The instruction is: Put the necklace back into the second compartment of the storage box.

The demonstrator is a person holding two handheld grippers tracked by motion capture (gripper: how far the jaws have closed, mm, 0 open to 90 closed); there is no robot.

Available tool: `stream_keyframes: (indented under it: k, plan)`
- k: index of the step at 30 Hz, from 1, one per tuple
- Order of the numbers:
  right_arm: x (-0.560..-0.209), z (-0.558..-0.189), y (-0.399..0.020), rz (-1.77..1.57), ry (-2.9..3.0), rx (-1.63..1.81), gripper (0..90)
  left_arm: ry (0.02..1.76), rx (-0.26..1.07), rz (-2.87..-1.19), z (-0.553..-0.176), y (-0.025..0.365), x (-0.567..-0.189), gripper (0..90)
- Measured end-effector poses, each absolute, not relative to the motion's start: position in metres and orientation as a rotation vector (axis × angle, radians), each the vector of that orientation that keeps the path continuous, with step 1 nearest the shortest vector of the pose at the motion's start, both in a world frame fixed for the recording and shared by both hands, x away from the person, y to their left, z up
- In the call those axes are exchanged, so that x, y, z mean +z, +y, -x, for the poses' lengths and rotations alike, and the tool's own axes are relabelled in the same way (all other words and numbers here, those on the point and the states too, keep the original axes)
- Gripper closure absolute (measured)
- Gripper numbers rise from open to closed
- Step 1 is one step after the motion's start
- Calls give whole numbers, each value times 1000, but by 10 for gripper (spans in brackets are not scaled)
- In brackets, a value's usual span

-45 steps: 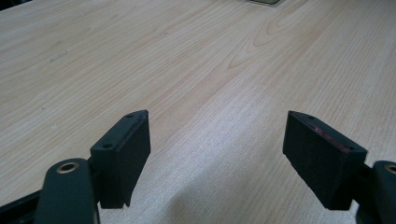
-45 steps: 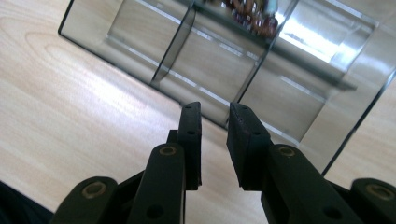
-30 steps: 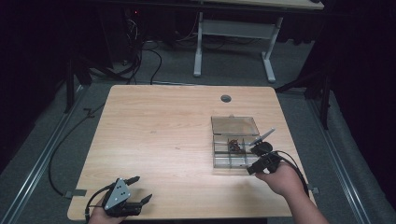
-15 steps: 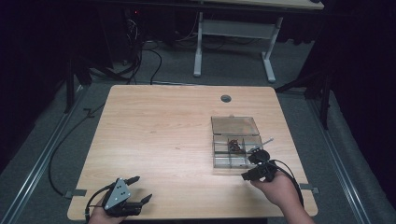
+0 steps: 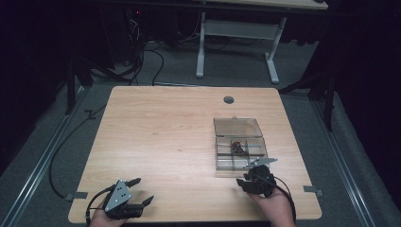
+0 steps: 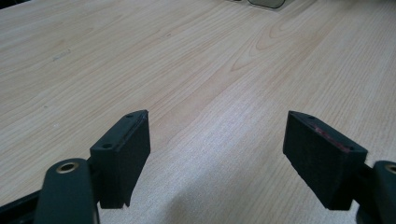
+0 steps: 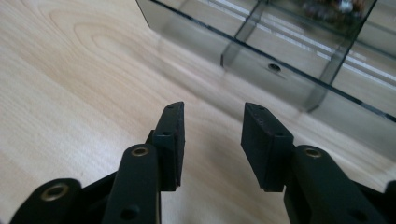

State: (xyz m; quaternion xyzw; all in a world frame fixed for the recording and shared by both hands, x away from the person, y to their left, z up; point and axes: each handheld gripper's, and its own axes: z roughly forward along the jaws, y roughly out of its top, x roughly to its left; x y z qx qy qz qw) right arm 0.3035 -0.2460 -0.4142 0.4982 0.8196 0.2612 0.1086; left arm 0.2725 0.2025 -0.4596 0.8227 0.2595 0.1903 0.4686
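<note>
Dim room, pale wood table [image 5: 165, 137]: right gripper [image 7: 212, 140], jaws parted and empty, sits just short of the clear compartment box [image 5: 239, 149] holding small dark parts; a careless push risks shoving it; left gripper [image 6: 224, 154] wide apart, idle.

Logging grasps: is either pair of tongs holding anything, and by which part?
Nothing is held: left tongs and right tongs are both open and empty.

Box contents: small dark reddish bits [image 5: 238, 148] lie in one compartment of the clear box [image 5: 239, 149]; too small in the high view and blurred in the right gripper view to identify.
Box edges: cut off at the top of both gripper views.
Hands: left hand [image 5: 105, 219] and right hand [image 5: 275, 209] cut off by the bottom edge.
</note>
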Motion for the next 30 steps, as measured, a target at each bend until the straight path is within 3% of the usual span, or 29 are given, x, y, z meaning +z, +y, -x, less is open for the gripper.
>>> stream_keyframes:
  k: [10,17,30]
  plan:
    - [-449,-283,-252,-1393,2210,1031,546,641,475,-2036,-273,200,-460,234]
    - [-454,-277,-264,-1399,2055,1153,493,643,486,-2031,-273,200,-460,233]
    - [-454,-273,-266,-1394,2008,1191,486,649,492,-2039,-273,199,-460,233]
